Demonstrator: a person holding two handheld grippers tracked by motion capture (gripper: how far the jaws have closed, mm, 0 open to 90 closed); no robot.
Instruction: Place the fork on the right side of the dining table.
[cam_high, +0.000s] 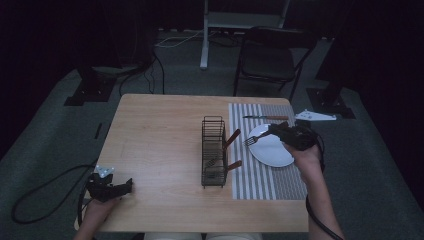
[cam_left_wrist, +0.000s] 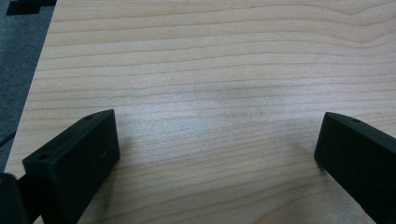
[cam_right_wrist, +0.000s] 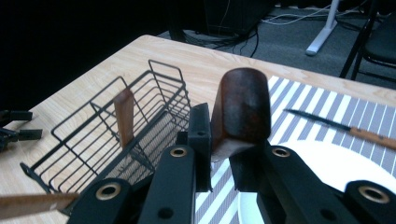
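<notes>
- Our right claw (cam_high: 277, 132) pinches a fork (cam_high: 251, 140) by its wooden handle, tines out over the near edge of the white plate (cam_high: 274, 152), likely so it clears the plate on the way to the wire rack (cam_high: 214, 151).
- The rack stands just left of the striped mat (cam_high: 260, 175); two wooden handles already lean in it.
- A knife (cam_high: 265, 118) lies on the mat beyond the plate.
- Our left claw (cam_high: 123, 187) rests spread and empty at the bench (cam_high: 160, 130) corner, out of the way.
</notes>
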